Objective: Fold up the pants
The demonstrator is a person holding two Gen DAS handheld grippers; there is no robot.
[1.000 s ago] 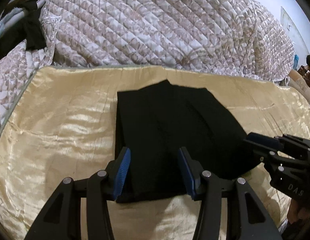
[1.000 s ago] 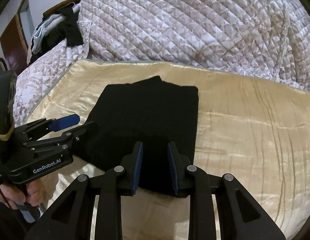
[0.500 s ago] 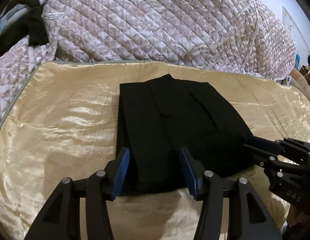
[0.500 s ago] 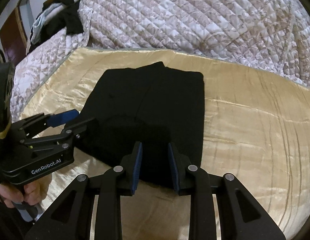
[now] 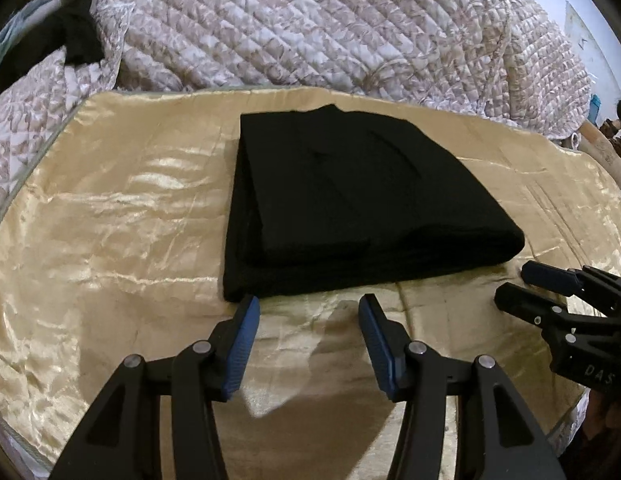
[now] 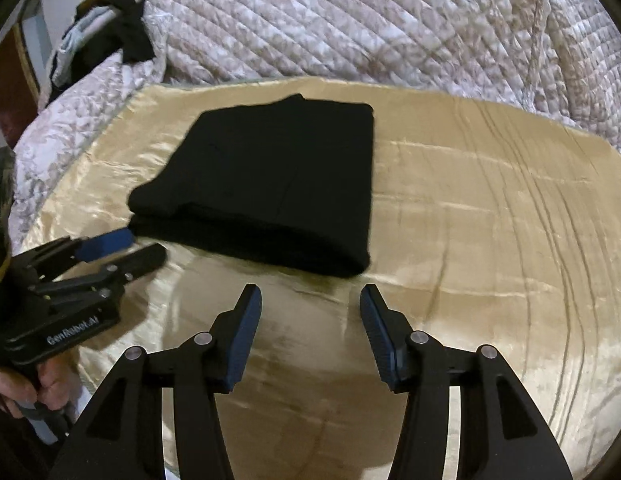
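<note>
Left wrist view, from the left of the frame: the shiny gold satin sheet covers the bed, and the folded black fabric pants lie on it at the frame's centre as a neat stacked rectangle. A second ago the left claw straddled the near edge of the pants; now it sits back from them, spread wide and empty, its left blue pad just short of the fold's near corner. At the right edge, the right claw has also pulled clear of the cloth.

Right wrist view: the left claw sits at the left edge beside the pants. The right claw, nearly closed a second ago, now stands released and empty at lower centre. The quilted beige floral bedspread fills the top of the frame.
</note>
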